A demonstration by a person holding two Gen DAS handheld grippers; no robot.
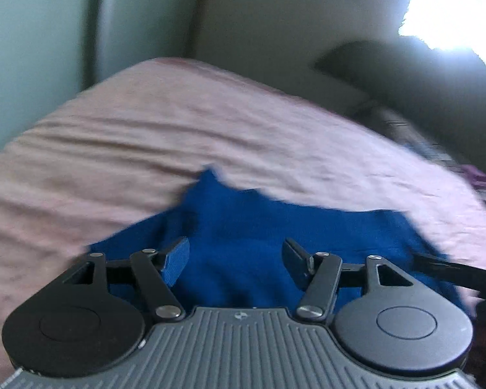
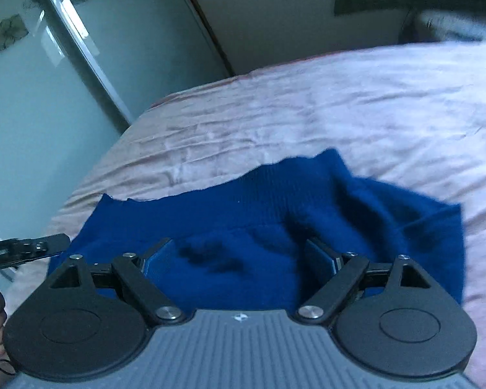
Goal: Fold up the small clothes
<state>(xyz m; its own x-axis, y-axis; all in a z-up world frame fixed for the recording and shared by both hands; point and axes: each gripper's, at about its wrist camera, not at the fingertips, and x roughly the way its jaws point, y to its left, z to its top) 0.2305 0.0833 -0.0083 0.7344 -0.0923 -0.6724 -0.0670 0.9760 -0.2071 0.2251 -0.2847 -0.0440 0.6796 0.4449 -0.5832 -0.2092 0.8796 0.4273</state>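
A rumpled royal-blue knitted garment (image 2: 259, 227) is being approached on the wrinkled pale-pink bed sheet (image 2: 356, 107), its long axis running crosswise directly beneath both wide-open, empty tools, the left tool (image 1: 236, 256) and the right tool (image 2: 239, 256) being held equally near

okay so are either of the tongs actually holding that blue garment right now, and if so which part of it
Neither. Both the left tongs and the right tongs are open above the blue garment on the bed, with no fabric pinched between them.
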